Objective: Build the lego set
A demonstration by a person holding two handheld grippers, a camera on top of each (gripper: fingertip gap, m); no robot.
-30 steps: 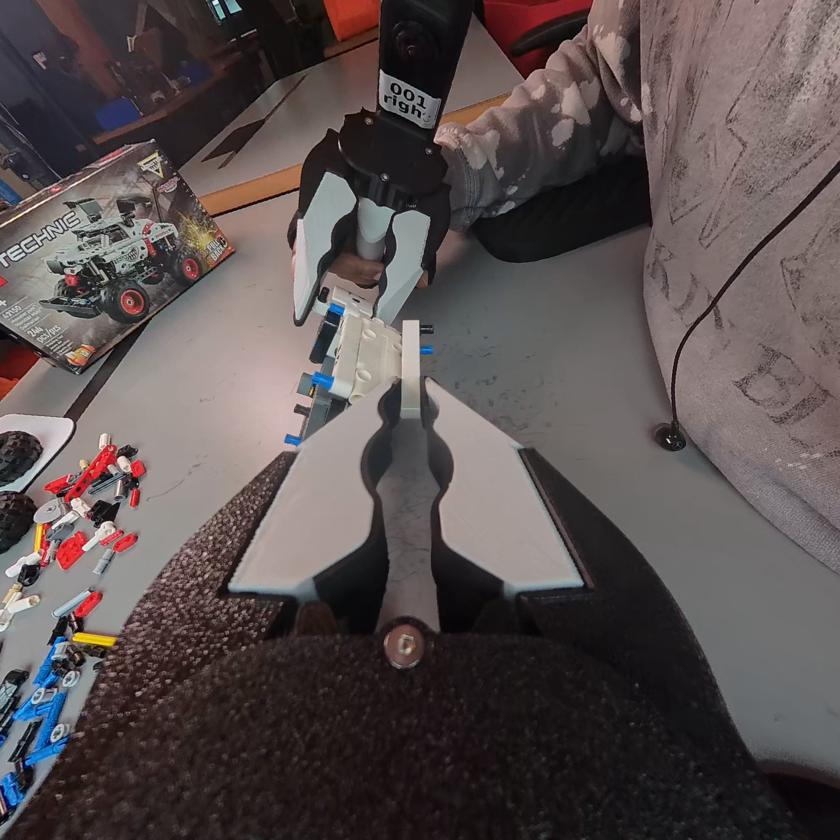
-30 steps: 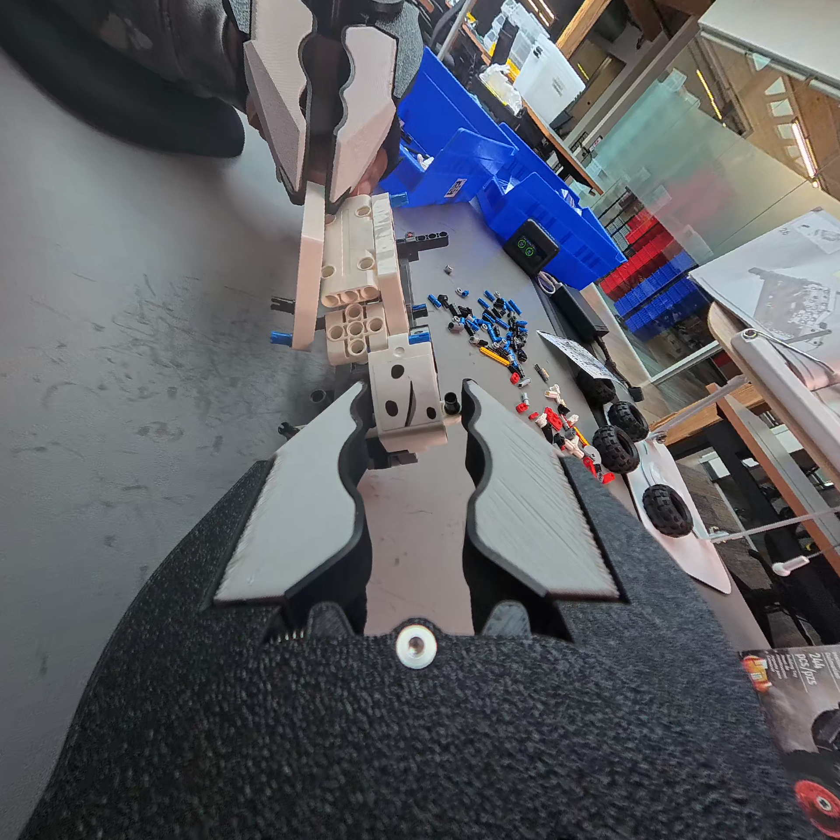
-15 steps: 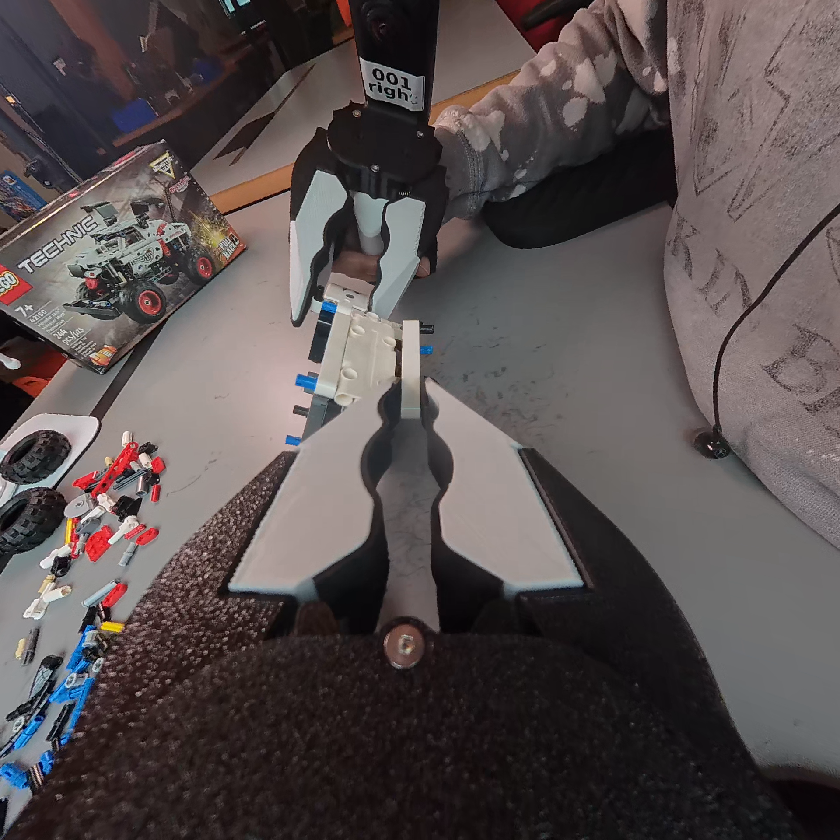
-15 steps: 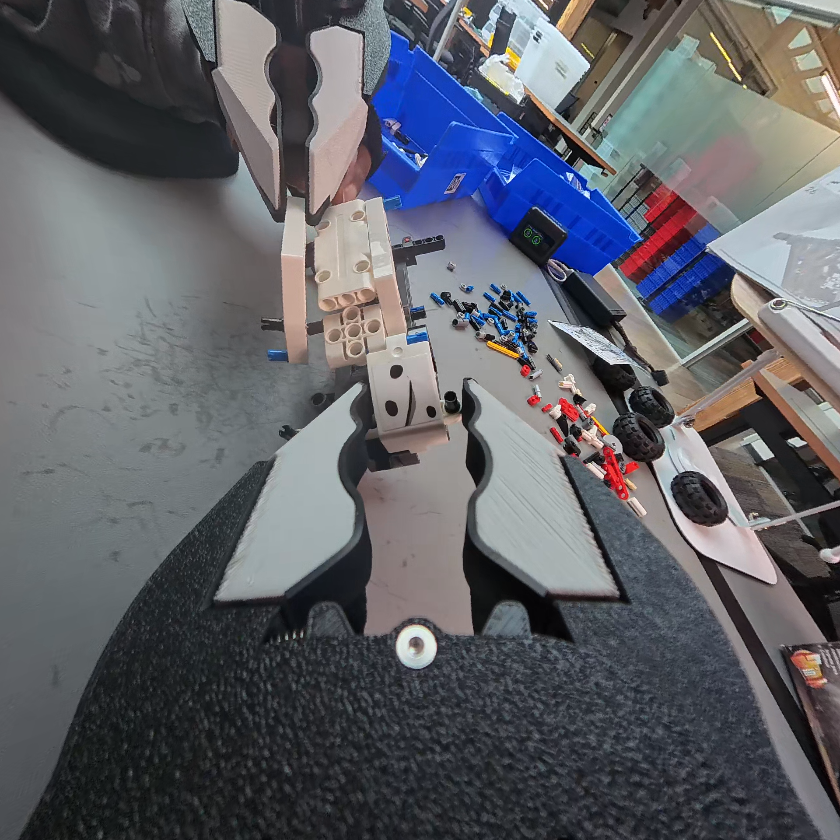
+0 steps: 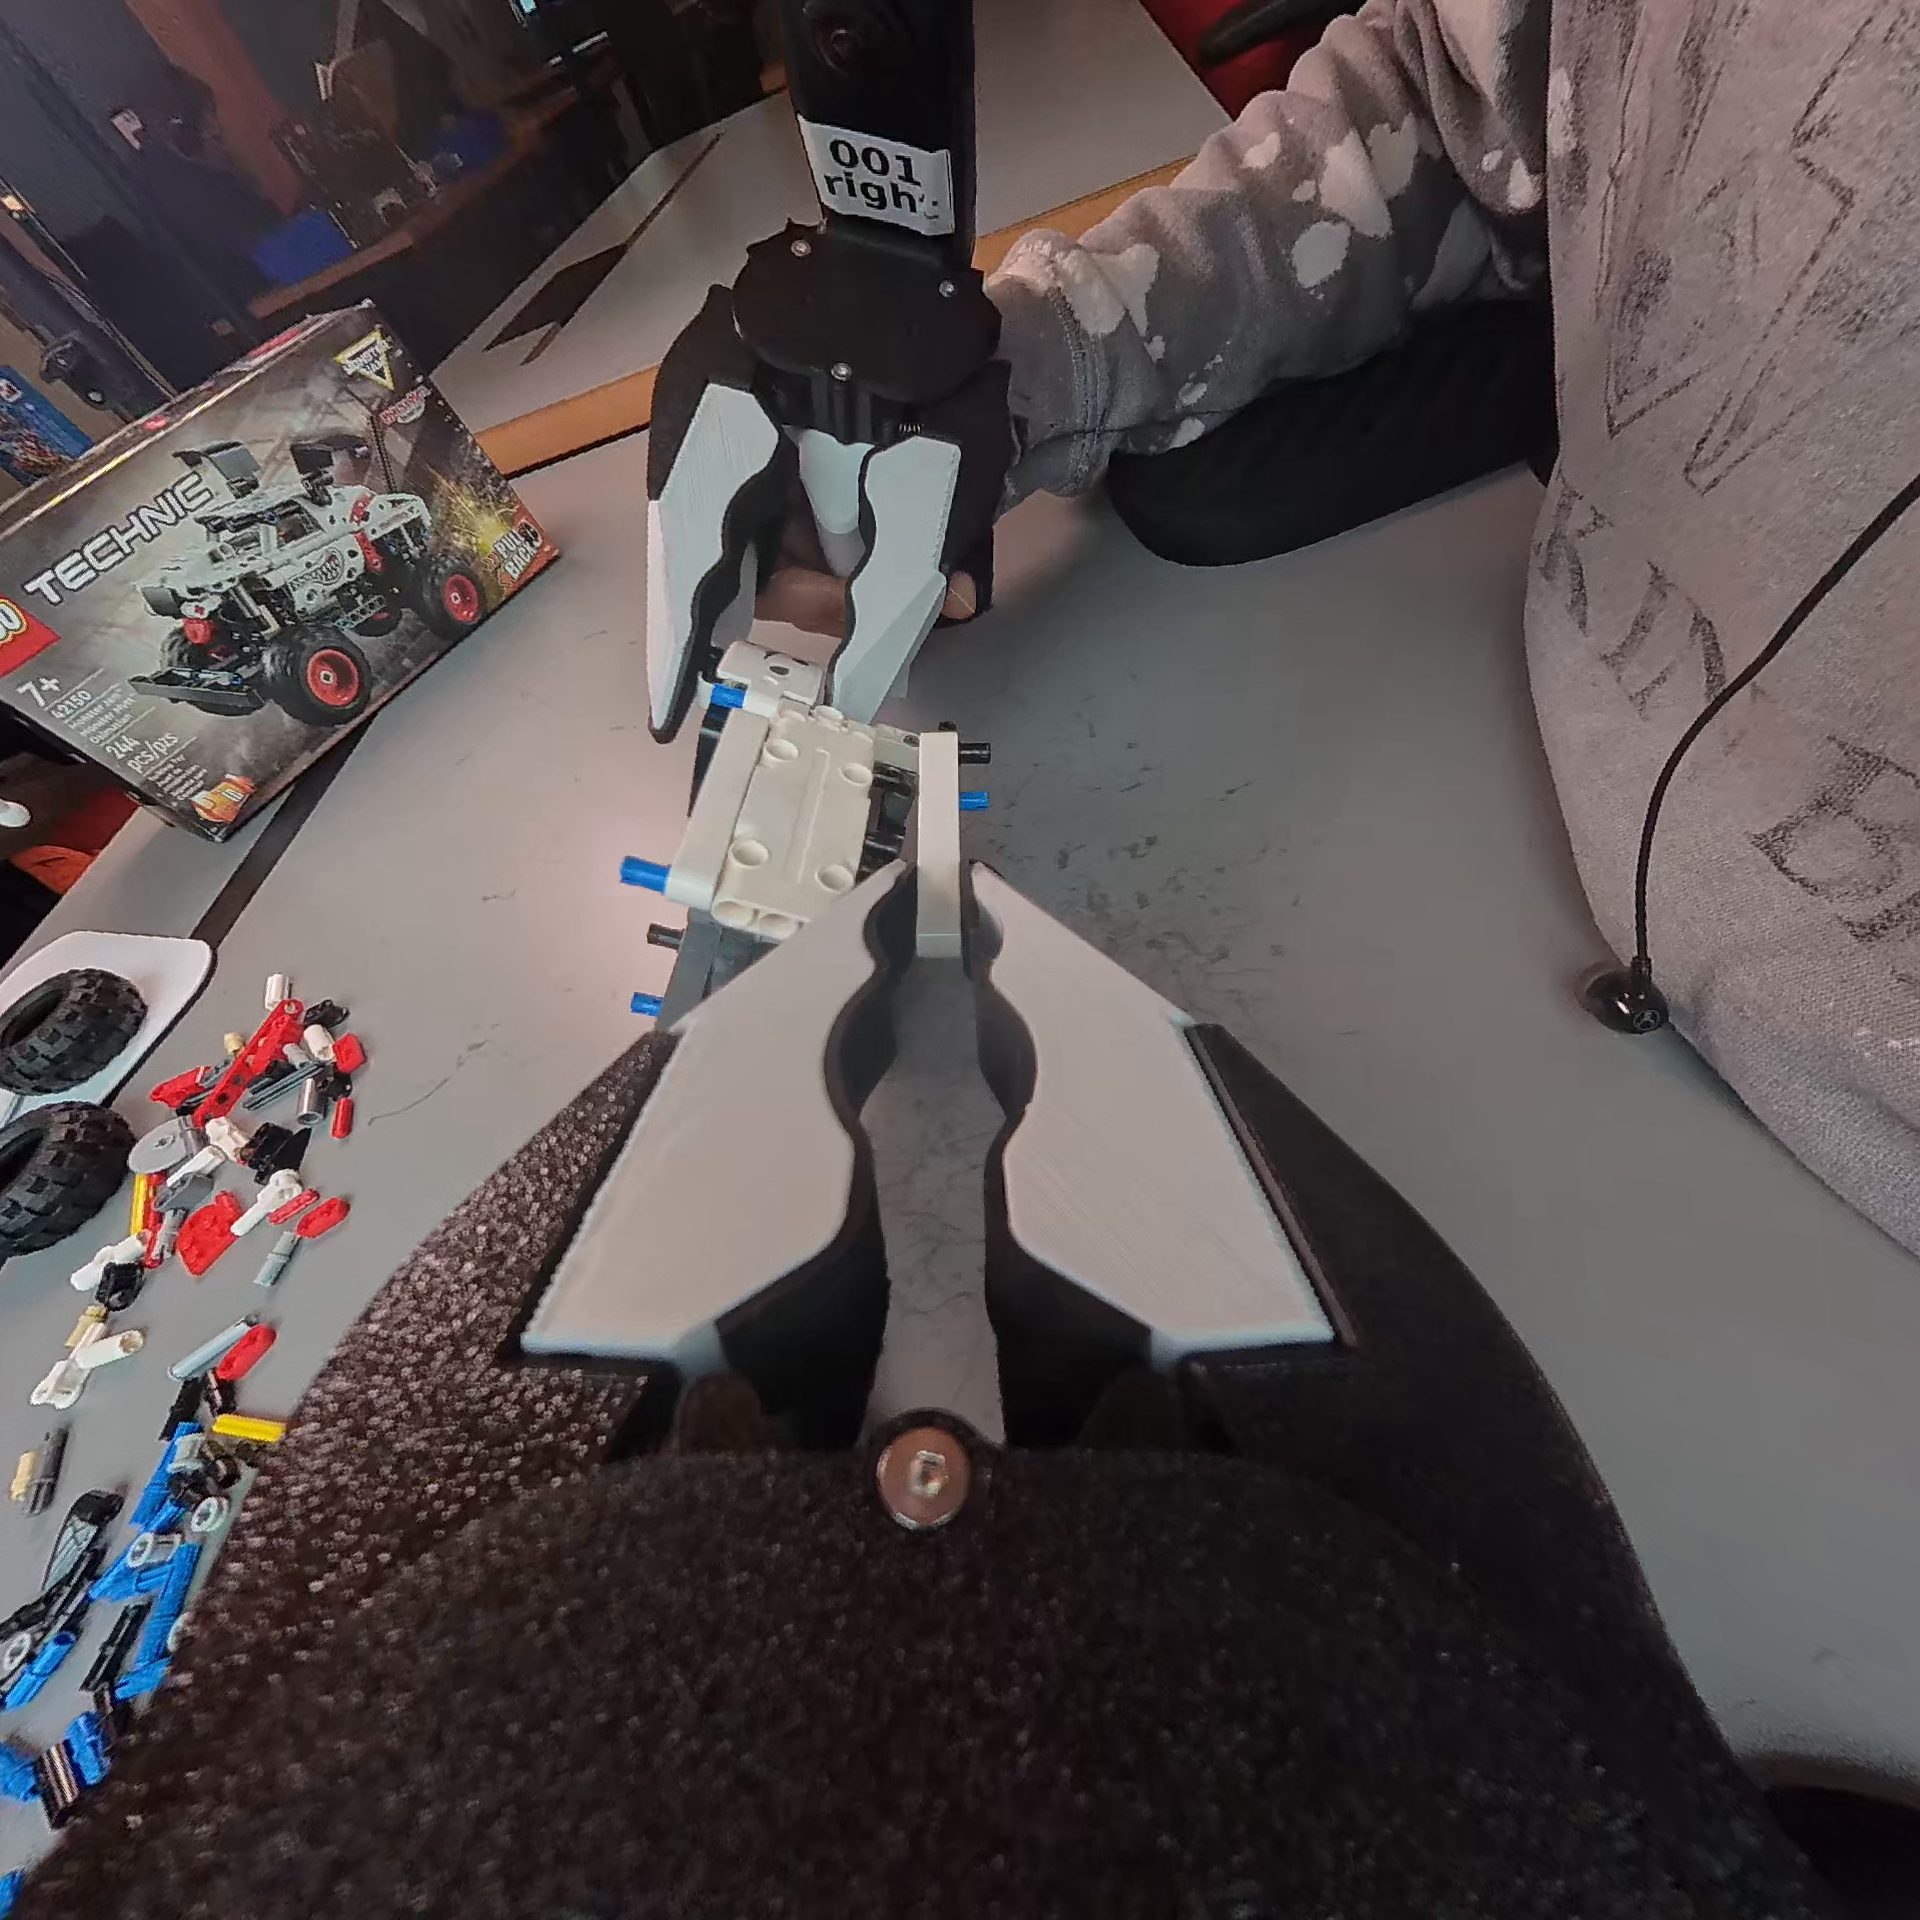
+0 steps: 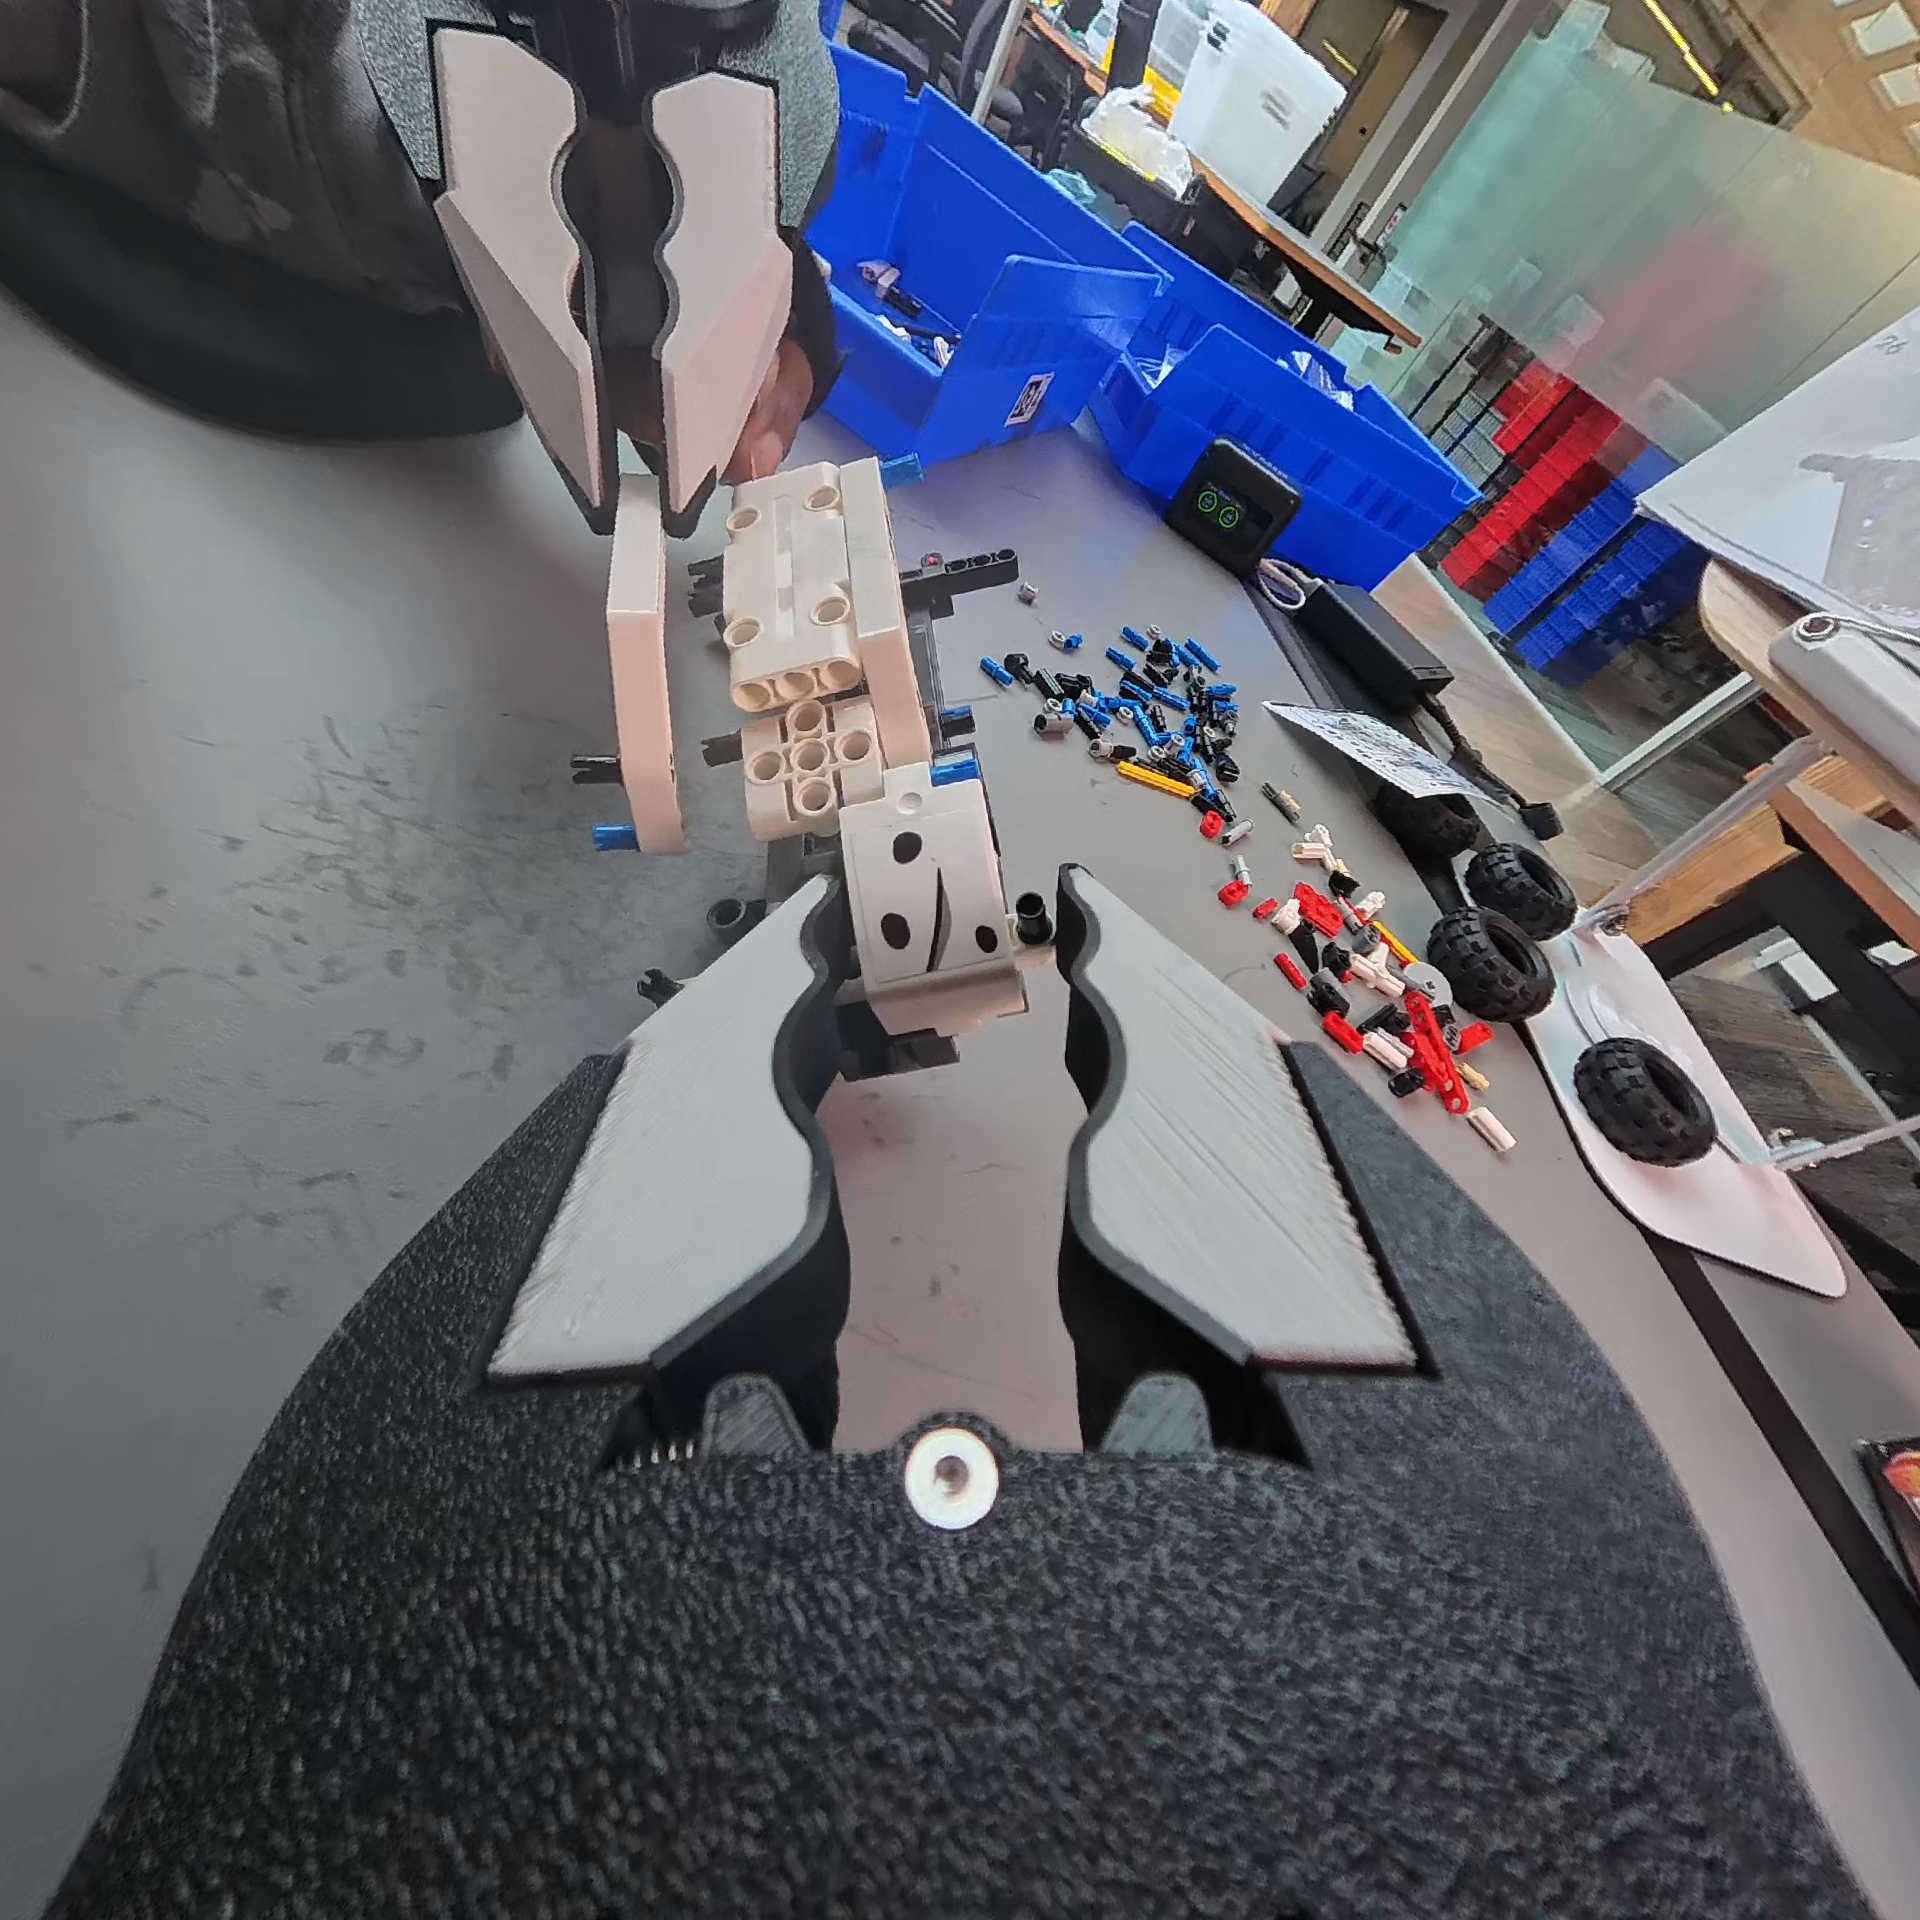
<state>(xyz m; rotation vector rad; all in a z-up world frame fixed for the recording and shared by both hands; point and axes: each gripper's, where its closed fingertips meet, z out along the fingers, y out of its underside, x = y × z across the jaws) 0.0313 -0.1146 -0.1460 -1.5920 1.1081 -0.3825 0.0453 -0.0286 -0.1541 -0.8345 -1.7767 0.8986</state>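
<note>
Partly built lego model [image 5: 800, 821] held above the table [image 5: 1299, 831]: left claw [image 5: 928, 914] clenched on its white side panel, right claw [image 6: 940, 935] released around its spotted end; light, rigid, likely separable at joints.

The grey table [image 5: 1299, 727] lies bare on the side of the model [image 5: 800, 821] toward the person's sleeve [image 5: 1247, 270], giving open passage there. On the other side, loose parts [image 5: 218, 1132], tyres [image 5: 62, 1023] and the box [image 5: 239, 582] crowd the surface. Beyond the model, blue bins [image 6: 1039, 312] wall off the table's far end, with more parts [image 6: 1143, 707] scattered before them.
</note>
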